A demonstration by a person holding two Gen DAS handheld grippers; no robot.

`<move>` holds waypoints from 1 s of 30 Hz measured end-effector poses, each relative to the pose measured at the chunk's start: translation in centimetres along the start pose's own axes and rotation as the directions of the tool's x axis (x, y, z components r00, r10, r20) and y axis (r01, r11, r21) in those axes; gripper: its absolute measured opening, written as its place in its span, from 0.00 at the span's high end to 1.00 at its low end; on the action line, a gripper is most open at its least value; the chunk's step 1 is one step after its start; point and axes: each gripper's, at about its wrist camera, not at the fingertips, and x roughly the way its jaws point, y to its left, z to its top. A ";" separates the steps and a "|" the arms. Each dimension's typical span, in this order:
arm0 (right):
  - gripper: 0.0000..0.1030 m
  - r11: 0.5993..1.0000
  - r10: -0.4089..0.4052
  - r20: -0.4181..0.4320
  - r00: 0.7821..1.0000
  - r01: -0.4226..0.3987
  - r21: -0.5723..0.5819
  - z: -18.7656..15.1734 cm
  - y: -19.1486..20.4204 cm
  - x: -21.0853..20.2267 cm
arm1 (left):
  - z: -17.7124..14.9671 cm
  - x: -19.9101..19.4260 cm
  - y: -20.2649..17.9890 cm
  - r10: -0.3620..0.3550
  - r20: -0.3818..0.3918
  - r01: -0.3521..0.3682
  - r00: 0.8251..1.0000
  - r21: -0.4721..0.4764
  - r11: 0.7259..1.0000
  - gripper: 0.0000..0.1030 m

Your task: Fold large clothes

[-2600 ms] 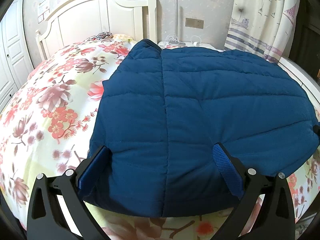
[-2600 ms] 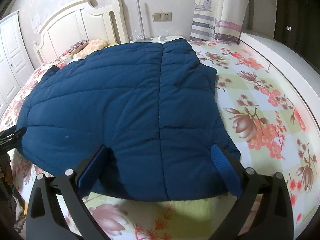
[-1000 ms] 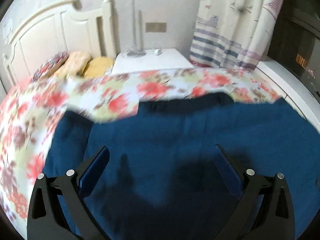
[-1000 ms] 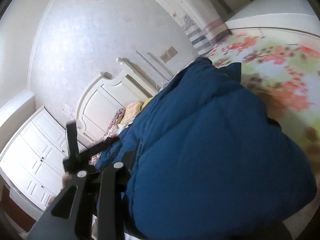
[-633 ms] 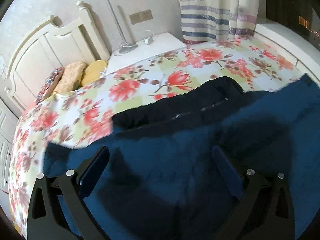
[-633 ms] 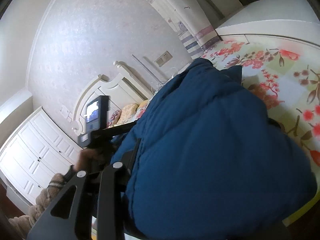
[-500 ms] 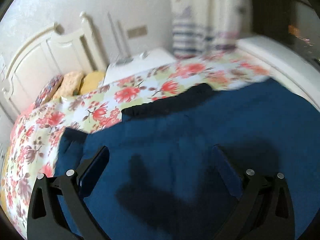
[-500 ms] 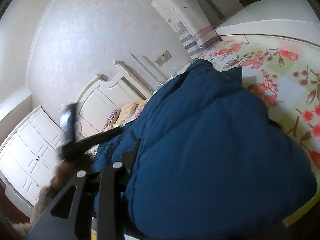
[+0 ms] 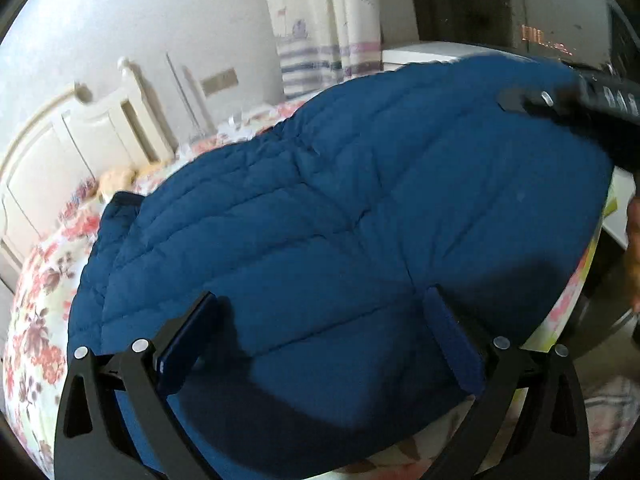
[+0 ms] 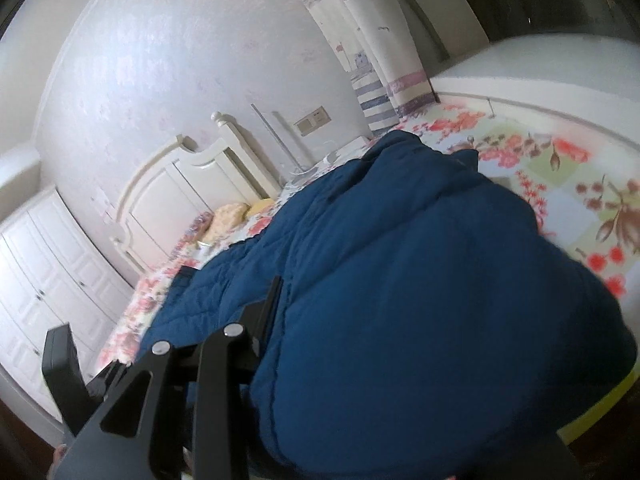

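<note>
Overhead on the left side, we carry the left gripper [image 9: 320, 344] pitched down toward the bed, its two blue-padded fingers [image 9: 188, 340] spread wide with nothing pinched between them. The quilted blue jacket [image 9: 344, 208] lies beneath and beyond them, spread over the floral bedspread [image 9: 36, 320]; whether the finger pads rest on the fabric or hang just above it we cannot tell.

From that left wrist view we see what the other camera misses: the jacket's broad quilted back with its stitched seams, a darker collar or cuff edge [image 9: 120, 204] at the far left, and the right gripper [image 9: 568, 102] coming in from the upper right at the jacket's far edge. A hand shows as a blur at the right border.

Moving to the right wrist view, we see the right gripper [image 10: 276, 320] rolled to one side and aimed shallowly downward. Its fingers stand close together, clamped on a fold of the jacket [image 10: 420, 280], which bulges up from the grip and fills the lower right of the frame. This camera alone shows the white headboard [image 10: 180, 196], the wardrobe doors [image 10: 52, 280], the pillows [image 10: 230, 216] and the curtain [image 10: 372, 52] laid out along the wall, and the black frame of the left gripper [image 10: 64, 368] low at the left edge.
</note>
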 end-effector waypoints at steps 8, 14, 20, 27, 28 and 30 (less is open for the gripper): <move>0.69 0.932 -0.193 0.085 0.978 0.210 -0.297 1.3 8.1 -0.6 | -1.0 -4.3 12.5 -0.082 0.078 0.101 0.994 -0.278 0.955 0.05; 0.69 0.548 -0.227 0.269 0.936 0.351 -0.759 -1.9 23.6 2.8 | -6.5 -9.0 25.3 0.172 0.108 -0.075 0.979 -0.599 0.798 0.05; 0.66 -0.145 -0.200 0.240 0.950 0.214 -0.966 -16.8 33.7 11.5 | -9.4 -13.4 30.7 0.302 0.121 -0.142 0.946 -0.682 0.717 0.05; 0.65 -0.342 -0.112 0.244 0.963 0.193 -0.920 -22.4 31.8 12.8 | -11.5 -12.9 31.3 0.267 0.087 -0.139 0.960 -0.679 0.721 0.05; 0.65 -0.345 -0.095 0.245 0.965 0.199 -0.917 -22.3 31.4 12.5 | -11.9 -13.0 31.0 0.253 0.090 -0.128 0.963 -0.677 0.725 0.05; 0.65 -0.346 -0.065 0.258 0.964 0.220 -0.912 -22.6 31.0 11.9 | -11.0 -11.6 30.5 0.205 0.112 -0.079 0.972 -0.667 0.741 0.05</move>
